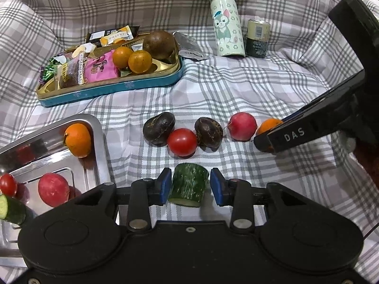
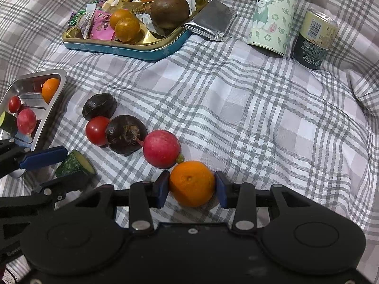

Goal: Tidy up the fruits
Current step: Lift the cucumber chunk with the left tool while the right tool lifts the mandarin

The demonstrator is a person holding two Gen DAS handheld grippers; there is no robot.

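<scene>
My left gripper (image 1: 190, 185) is shut on a green cucumber piece (image 1: 188, 184), its blue pads on both cut sides; the piece rests on the checked cloth. My right gripper (image 2: 191, 187) is shut on an orange (image 2: 191, 183) at the right end of a row. Along that row lie a red radish (image 2: 161, 149), two dark water chestnuts (image 2: 125, 133) (image 2: 99, 105) and a tomato (image 2: 97, 130). The steel tray (image 1: 99, 142) at the left holds an orange (image 1: 78, 139), a radish (image 1: 53, 189), a small tomato (image 1: 8, 184) and a cucumber piece (image 1: 10, 209).
A teal tin (image 1: 113, 90) at the back left holds snack packets, two small oranges and a brown fruit. A foil packet (image 1: 189, 47) lies beside it. A cat-print bottle (image 1: 227, 23) and a can (image 1: 258, 39) stand at the back right. The cloth rises in folds all around.
</scene>
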